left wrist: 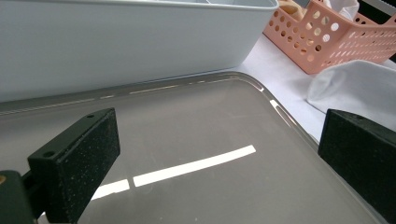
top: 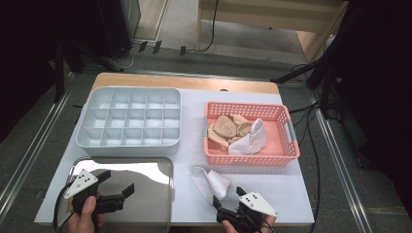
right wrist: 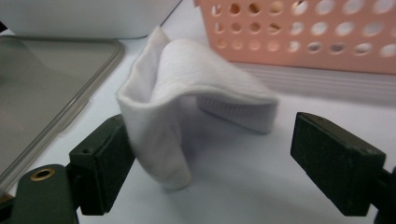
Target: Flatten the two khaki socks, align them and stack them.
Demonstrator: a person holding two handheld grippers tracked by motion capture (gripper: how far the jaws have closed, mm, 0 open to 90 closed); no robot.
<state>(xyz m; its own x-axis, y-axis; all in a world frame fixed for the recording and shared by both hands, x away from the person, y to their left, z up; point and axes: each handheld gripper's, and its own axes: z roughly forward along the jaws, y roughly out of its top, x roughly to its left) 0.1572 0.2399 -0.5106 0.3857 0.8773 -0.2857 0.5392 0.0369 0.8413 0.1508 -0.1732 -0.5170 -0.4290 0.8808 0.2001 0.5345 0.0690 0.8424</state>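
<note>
A folded white sock [top: 211, 182] [right wrist: 196, 88] lies on the white table in front of the pink basket [top: 286, 145] [right wrist: 299, 32]. My right gripper [top: 228, 196] [right wrist: 210, 163] is open just behind it, one fold of the sock hanging against its left jaw. My left gripper [top: 116, 184] [left wrist: 219, 172] hovers open over the shiny metal tray [top: 155, 165] [left wrist: 196, 130], with nothing between its jaws. The pink basket holds tan socks [top: 226, 127] and a white sock [top: 252, 138]. A white sock [left wrist: 350, 86] also lies right of the tray in the left gripper view.
A grey compartment box [top: 130, 116] [left wrist: 126, 42] stands behind the tray at the back left. The table's front edge lies just under both hands. Cables and dark stands run along the floor to the right.
</note>
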